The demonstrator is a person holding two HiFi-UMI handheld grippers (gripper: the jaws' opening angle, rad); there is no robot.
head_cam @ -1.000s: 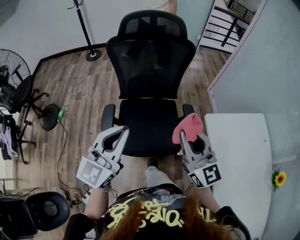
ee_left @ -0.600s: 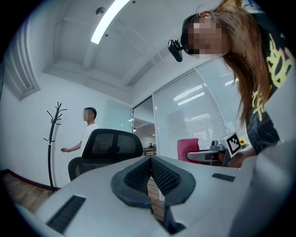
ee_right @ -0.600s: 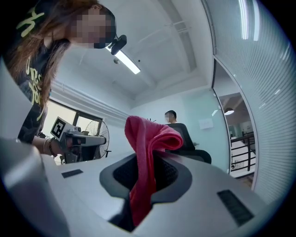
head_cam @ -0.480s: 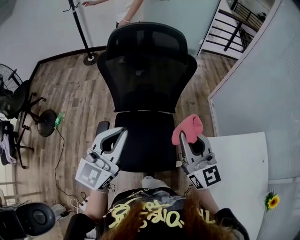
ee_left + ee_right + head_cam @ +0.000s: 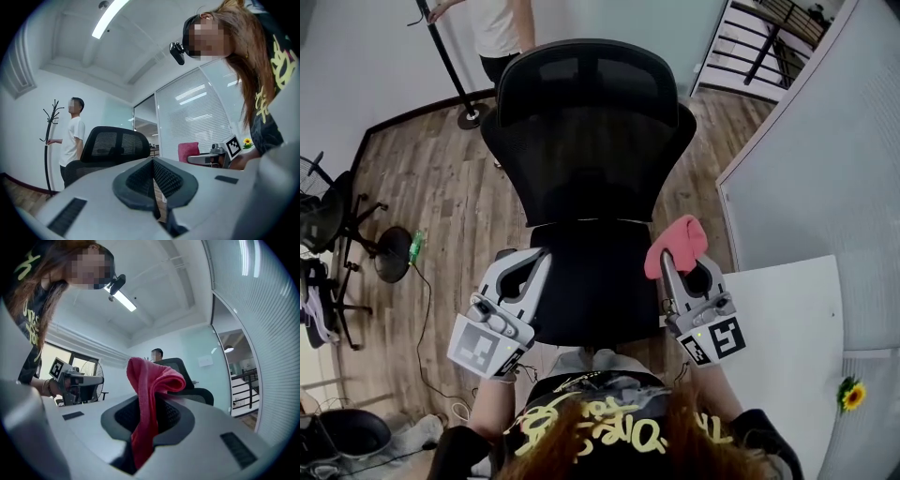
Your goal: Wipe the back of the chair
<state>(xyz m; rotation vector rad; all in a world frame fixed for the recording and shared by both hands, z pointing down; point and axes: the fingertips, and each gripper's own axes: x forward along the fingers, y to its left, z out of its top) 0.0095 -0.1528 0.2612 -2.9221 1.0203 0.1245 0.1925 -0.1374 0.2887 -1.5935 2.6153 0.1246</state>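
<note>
Chair (image 5: 586, 131) is straight ahead of me: a black mesh office chair, seat toward me, tall back and headrest on the far side.

My right tool (image 5: 667, 265) is clamped on a pink cloth (image 5: 677, 246). In the right gripper view the cloth runs down between the two black pads, and its free end stands up above them and folds over. That tool hangs at the right edge of the chair's seat, with the cloth over the corner where seat and back meet. The same view shows the chair's back beyond the cloth, apart from it.

My left tool (image 5: 546, 259) is closed with nothing in it; the left gripper view shows its pads pressed together along one seam. It hangs at the left edge of the chair's seat, about level with the right tool, its tip pointing toward the back.

Right of the chair, just beside my right tool, is the corner of a white desk (image 5: 787, 328). A yellow flower (image 5: 853, 395) sits farther right of the chair, past the desk's edge.

Behind the chair and to its left, a person in a white shirt (image 5: 499, 28) stands with a hand at a black coat stand (image 5: 450, 66). Left of the chair, well apart on the wooden floor (image 5: 441, 178), stands a black fan (image 5: 323, 220). Behind the chair to the right is a dark railing (image 5: 759, 42).
</note>
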